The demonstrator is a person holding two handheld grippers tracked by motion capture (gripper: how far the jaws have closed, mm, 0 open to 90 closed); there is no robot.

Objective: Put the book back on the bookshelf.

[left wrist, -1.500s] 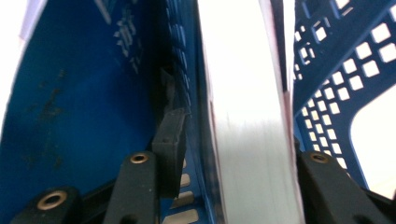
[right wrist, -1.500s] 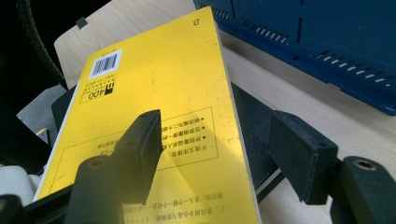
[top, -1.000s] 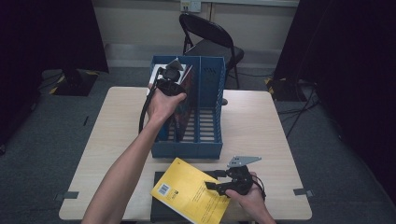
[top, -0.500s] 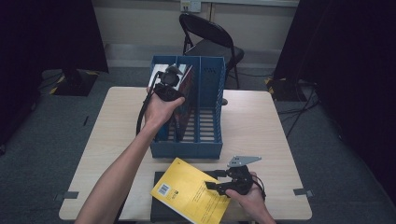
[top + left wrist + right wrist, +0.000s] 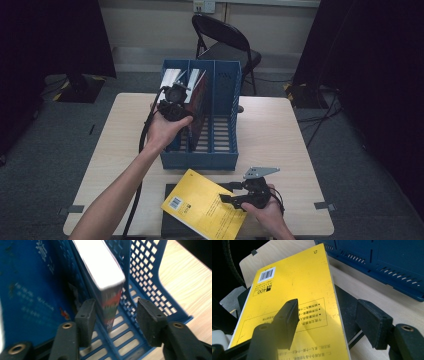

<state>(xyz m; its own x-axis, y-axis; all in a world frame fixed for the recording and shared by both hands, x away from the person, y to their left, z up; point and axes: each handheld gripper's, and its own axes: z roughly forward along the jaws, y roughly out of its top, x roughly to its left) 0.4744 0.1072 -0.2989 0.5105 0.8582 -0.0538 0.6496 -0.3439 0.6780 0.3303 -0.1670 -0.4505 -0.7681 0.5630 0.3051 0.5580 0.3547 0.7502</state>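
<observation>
At centre frame of the high view, the left claw (image 5: 176, 102) sits over the blue file rack (image 5: 224, 155) on the desk (image 5: 280, 130), jaws spread wide around a standing book (image 5: 106, 277), not touching it. Lower right, the right claw (image 5: 235, 199) gapes open over the yellow book (image 5: 297, 302), gripping nothing

I work in a recording studio or lab: black curtains (image 5: 55, 35), grey carpet (image 5: 45, 165), one folding chair (image 5: 222, 42), floor cables (image 5: 320, 115), tape marks (image 5: 69, 210).
</observation>
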